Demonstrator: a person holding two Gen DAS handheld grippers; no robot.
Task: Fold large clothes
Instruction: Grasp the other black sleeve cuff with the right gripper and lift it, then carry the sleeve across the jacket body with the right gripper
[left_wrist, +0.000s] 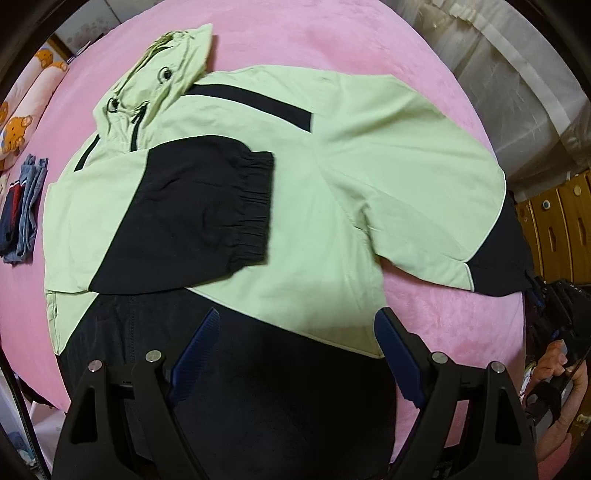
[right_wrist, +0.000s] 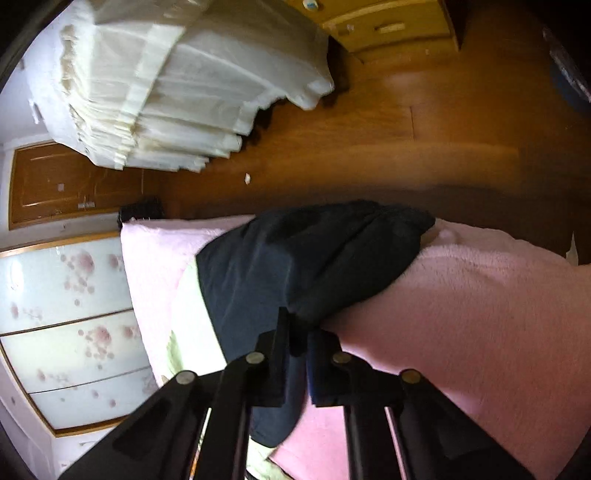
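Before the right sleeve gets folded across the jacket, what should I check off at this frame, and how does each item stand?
1. Right tool shut on the navy sleeve cuff: ok.
2. Left tool open, over the jacket hem: ok.
3. Left sleeve already folded onto the chest: ok.
4. Hood lying flat: ok.
5. Pink blanket smooth under the jacket: cannot tell.

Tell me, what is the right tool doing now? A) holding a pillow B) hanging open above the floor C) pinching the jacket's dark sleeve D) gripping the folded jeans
C: the right tool has its fingers closed on the jacket's dark sleeve, over the pink blanket.
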